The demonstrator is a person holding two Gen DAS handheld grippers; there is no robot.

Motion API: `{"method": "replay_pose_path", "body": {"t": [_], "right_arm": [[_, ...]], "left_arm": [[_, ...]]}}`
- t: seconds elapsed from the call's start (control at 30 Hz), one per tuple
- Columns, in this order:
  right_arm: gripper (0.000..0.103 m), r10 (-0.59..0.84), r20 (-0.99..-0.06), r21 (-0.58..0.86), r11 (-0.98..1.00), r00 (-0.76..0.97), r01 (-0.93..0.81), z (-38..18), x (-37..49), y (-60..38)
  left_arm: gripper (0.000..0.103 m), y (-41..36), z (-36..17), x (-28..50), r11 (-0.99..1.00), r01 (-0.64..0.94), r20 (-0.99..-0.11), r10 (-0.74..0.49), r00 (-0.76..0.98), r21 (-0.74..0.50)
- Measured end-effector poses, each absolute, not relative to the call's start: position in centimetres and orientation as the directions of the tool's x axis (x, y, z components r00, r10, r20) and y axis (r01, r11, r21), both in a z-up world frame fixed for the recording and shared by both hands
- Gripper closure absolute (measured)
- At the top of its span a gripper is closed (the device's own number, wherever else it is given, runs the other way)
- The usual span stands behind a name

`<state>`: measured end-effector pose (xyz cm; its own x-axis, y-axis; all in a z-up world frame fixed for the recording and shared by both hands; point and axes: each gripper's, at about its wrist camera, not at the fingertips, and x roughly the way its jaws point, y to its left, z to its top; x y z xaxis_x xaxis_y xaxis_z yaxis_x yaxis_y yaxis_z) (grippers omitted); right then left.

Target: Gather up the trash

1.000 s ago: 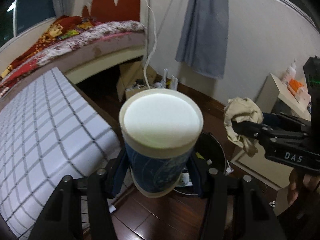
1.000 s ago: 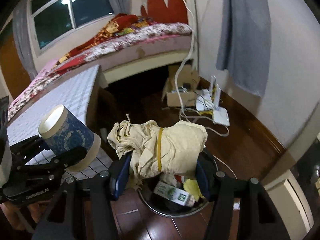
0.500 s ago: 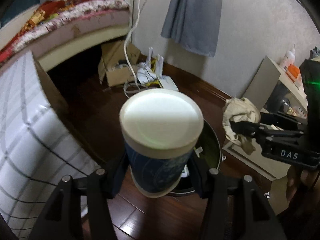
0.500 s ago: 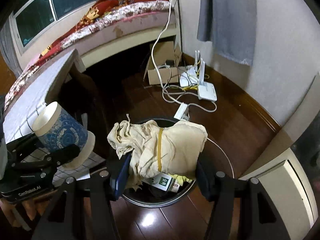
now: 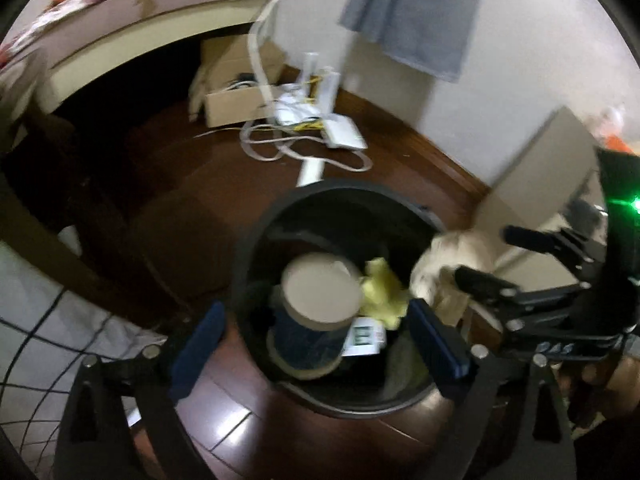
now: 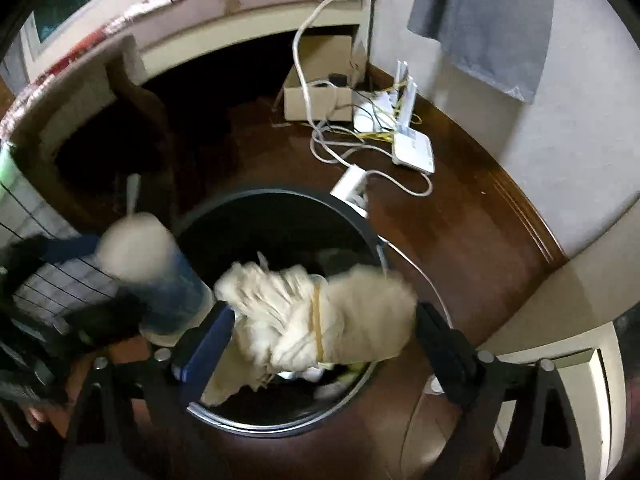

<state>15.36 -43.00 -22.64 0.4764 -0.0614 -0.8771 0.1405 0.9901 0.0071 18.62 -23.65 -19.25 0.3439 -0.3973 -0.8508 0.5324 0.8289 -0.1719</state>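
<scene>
A round black trash bin (image 5: 260, 248) stands on the dark wood floor; it also shows in the right wrist view (image 6: 280, 208). My left gripper (image 5: 314, 336) is open above it, and the blue paper cup (image 5: 316, 312) is free between the fingers, inside the bin's mouth. In the right wrist view the cup (image 6: 160, 276) is blurred at the bin's left rim. My right gripper (image 6: 320, 332) is open, and the cream crumpled bundle with a yellow band (image 6: 320, 312) is blurred between its fingers over the bin. The bin holds yellow trash (image 5: 384, 292) and a white carton (image 5: 366, 336).
A white grid-patterned table (image 5: 36, 340) is at left. A cardboard box (image 6: 316, 80), white cables (image 6: 340, 148) and a router (image 6: 414, 148) lie on the floor by the wall. A bed (image 5: 120, 4) is behind, and a pale cabinet (image 5: 536, 176) is at right.
Both grippers have tilted down over the bin and opened. The cup has left the left fingers and dropped into the bin; the bundle is loose and blurred between the right fingers.
</scene>
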Motion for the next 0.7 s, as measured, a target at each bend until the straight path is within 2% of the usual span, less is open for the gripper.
{"method": "replay_pose_path", "body": {"t": [0.07,0.37,0.7], "right_arm": [[0.001,-0.084,-0.877,-0.011,0.988,0.473,0.155,-22.9,15.2,-43.3],[0.001,-0.097,-0.875,-0.032,0.989,0.474,0.142,-23.0,14.9,-42.1],[0.001,-0.097,-0.825,-0.031,0.992,0.557,0.126,-18.6,13.5,-39.3]], "left_arm": [[0.007,-23.1,-19.6,18.5,0.842,0.519,-0.856,-0.37,0.361,-0.145],[0.007,-22.2,-18.7,17.3,0.859,0.509,-0.842,-0.317,0.438,-0.059],[0.007,-19.2,-15.5,16.0,0.889,0.457,-0.803,-0.284,0.523,-0.017]]}}
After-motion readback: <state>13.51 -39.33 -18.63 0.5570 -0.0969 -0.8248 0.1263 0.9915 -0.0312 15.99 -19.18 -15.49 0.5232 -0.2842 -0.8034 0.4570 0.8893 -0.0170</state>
